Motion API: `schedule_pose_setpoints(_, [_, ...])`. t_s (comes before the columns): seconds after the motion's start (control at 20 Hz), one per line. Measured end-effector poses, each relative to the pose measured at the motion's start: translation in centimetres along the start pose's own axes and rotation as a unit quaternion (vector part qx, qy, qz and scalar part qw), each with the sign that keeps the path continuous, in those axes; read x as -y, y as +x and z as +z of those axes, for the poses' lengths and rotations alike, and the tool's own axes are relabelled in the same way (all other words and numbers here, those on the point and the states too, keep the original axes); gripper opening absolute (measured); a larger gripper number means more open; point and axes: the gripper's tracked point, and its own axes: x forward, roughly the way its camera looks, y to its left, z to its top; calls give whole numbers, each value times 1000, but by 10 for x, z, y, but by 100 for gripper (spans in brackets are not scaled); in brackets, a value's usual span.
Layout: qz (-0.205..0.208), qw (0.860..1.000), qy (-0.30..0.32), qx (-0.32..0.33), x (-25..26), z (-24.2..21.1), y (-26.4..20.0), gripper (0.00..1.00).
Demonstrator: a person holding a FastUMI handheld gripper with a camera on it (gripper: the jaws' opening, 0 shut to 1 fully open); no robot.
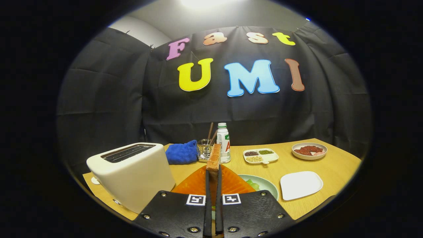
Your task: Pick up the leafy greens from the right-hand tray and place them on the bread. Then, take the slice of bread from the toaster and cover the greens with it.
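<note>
The gripper (213,172) is clamping a slice of toasted bread (214,157) edge-on between its two nearly closed fingers, holding it upright above the table. Directly beneath the fingers an orange triangular plate (198,183) is lying on the wooden table (333,165), and just right of it a pale green plate is showing leafy greens (252,183) on its near side. To the left the white toaster (132,175) is standing with its slots facing up. Further right a white square tray (300,185) is resting; beyond it are sitting a divided dish of beans (260,156) and a bowl of red meat (309,150). Behind the bread are standing a blue cloth (181,152), a wire holder (205,150) and a white bottle (224,142).
</note>
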Motion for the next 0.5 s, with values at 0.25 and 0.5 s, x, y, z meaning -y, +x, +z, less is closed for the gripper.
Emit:
schedule_pose_setpoints(0.25, [5,1000,20,-16,1,-17,7,5])
schedule_pose_setpoints(0.5, [-15,998,44,-38,26,-29,12,5])
